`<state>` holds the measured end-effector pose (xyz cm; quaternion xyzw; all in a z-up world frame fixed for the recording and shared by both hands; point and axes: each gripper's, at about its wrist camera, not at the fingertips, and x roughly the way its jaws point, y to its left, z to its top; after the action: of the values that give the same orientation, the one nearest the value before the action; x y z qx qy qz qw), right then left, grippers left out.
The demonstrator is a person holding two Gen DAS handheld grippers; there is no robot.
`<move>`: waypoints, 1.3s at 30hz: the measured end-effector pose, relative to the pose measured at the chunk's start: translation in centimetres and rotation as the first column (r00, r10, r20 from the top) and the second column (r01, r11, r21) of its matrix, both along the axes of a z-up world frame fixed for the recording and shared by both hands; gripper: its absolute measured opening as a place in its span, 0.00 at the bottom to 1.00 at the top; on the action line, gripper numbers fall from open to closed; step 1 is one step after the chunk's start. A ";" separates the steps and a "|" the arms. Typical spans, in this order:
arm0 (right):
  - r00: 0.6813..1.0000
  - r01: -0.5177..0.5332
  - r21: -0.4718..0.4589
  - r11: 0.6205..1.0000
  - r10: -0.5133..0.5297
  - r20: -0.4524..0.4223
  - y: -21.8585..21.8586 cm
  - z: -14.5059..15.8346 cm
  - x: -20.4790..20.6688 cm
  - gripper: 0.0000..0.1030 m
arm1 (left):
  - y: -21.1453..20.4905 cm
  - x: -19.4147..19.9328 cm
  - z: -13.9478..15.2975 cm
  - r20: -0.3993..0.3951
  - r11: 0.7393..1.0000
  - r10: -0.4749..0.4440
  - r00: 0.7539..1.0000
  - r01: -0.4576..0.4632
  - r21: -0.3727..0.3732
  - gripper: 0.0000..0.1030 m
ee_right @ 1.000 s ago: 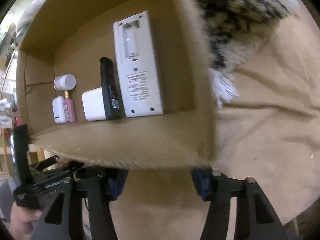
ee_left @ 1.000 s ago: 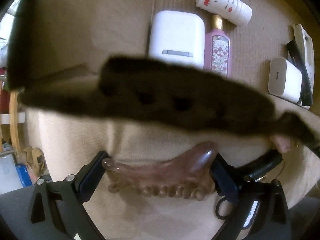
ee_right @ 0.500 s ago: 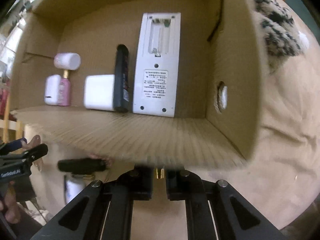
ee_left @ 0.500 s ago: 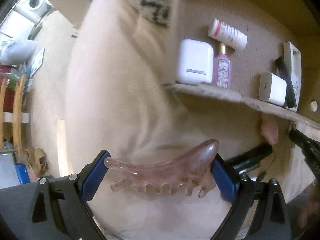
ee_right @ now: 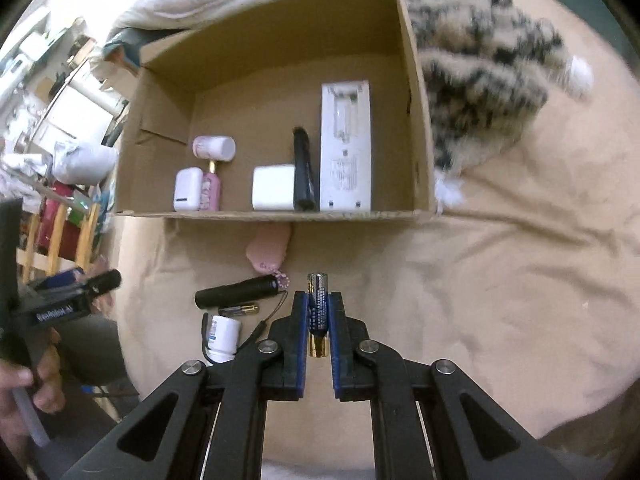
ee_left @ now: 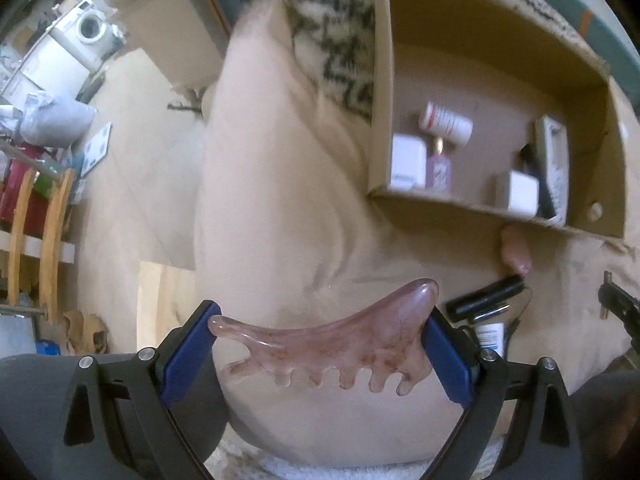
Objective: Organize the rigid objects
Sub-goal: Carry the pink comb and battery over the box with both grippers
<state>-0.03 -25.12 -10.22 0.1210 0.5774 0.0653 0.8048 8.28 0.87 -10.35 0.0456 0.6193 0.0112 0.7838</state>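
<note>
My left gripper [ee_left: 320, 344] is shut on a pink stone comb [ee_left: 332, 346], held crosswise above the beige blanket. My right gripper [ee_right: 318, 304] is shut on a battery [ee_right: 318, 312] with a blue body and gold end, pointing toward the cardboard box [ee_right: 280, 216]. The box [ee_left: 440, 200] holds a white remote [ee_right: 345, 148], a black stick [ee_right: 302, 168], a white charger [ee_right: 273, 188], a pink perfume bottle [ee_right: 210, 190], a white case [ee_right: 187, 190] and a white bottle [ee_right: 214, 148].
On the blanket in front of the box lie a black tube [ee_right: 236, 292], a second battery [ee_right: 240, 311], a small white bottle [ee_right: 222, 338] and a pink soft item [ee_right: 269, 248]. A patterned fluffy blanket [ee_right: 480, 80] lies right of the box.
Both grippers have pulled back from the box. The right gripper went from open to shut and now holds a battery. The left still holds the comb.
</note>
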 end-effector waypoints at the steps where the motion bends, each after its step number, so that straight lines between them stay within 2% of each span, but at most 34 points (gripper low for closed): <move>1: 1.000 -0.004 0.004 1.000 0.004 0.023 -0.1 0.8 -0.3 0.11 | 0.3 -0.1 0.8 0.018 1.000 0.000 1.000 0.000 -0.003 0.93; 4: 0.995 -0.011 -0.014 1.000 0.012 0.103 -0.1 3.2 -0.4 0.11 | 0.0 0.2 3.3 0.077 1.000 0.001 0.997 0.001 -0.023 0.93; 8: 0.984 0.004 0.007 1.000 -0.005 0.178 -0.3 5.5 0.1 0.11 | -1.9 0.7 7.1 0.145 0.998 -0.009 0.989 0.018 -0.059 0.93; 9: 0.982 0.010 0.014 1.000 -0.013 0.189 -0.6 6.0 0.3 0.11 | -1.5 1.4 6.8 0.158 0.998 -0.014 0.987 0.023 -0.057 0.93; 13: 0.973 0.024 0.014 1.000 -0.026 0.230 -1.1 7.3 2.0 0.11 | -3.0 2.6 8.7 0.231 0.998 -0.038 0.972 0.050 -0.047 0.93; 17: 0.965 0.036 0.015 0.999 -0.039 0.260 -1.6 8.5 3.8 0.11 | -4.0 4.2 9.8 0.285 0.994 -0.051 0.957 0.075 -0.073 0.93; 23: 0.956 0.057 0.025 0.998 -0.061 0.288 -2.5 9.1 6.7 0.11 | -7.1 5.7 11.4 0.378 0.983 -0.136 0.916 0.171 -0.060 0.93; 26: 0.955 0.066 0.030 0.997 -0.072 0.287 -2.6 8.3 8.1 0.11 | -8.8 6.3 11.1 0.397 0.972 -0.186 0.899 0.228 -0.062 0.93; 28: 0.959 0.073 0.039 0.997 -0.081 0.271 -2.7 7.1 8.7 0.11 | -9.5 6.7 10.5 0.392 0.968 -0.204 0.897 0.244 -0.055 0.93; 33: 0.975 0.090 0.041 0.995 -0.096 0.202 -2.6 3.6 9.2 0.11 | -10.8 8.2 7.1 0.354 0.966 -0.217 0.910 0.253 -0.060 0.93; 36: 0.979 0.068 0.018 0.998 -0.070 0.190 -2.0 2.8 9.3 0.11 | -11.1 8.8 4.9 0.346 0.966 -0.217 0.913 0.253 -0.060 0.93; 39: 0.983 0.054 -0.006 0.998 -0.053 0.175 -1.6 2.1 9.6 0.11 | -11.1 9.5 3.1 0.304 0.969 -0.188 0.934 0.228 -0.099 0.93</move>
<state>9.60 -26.67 -8.16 0.1262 0.5015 0.0510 0.8544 17.78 -10.23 -7.29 0.0567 0.4876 -0.1064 0.8647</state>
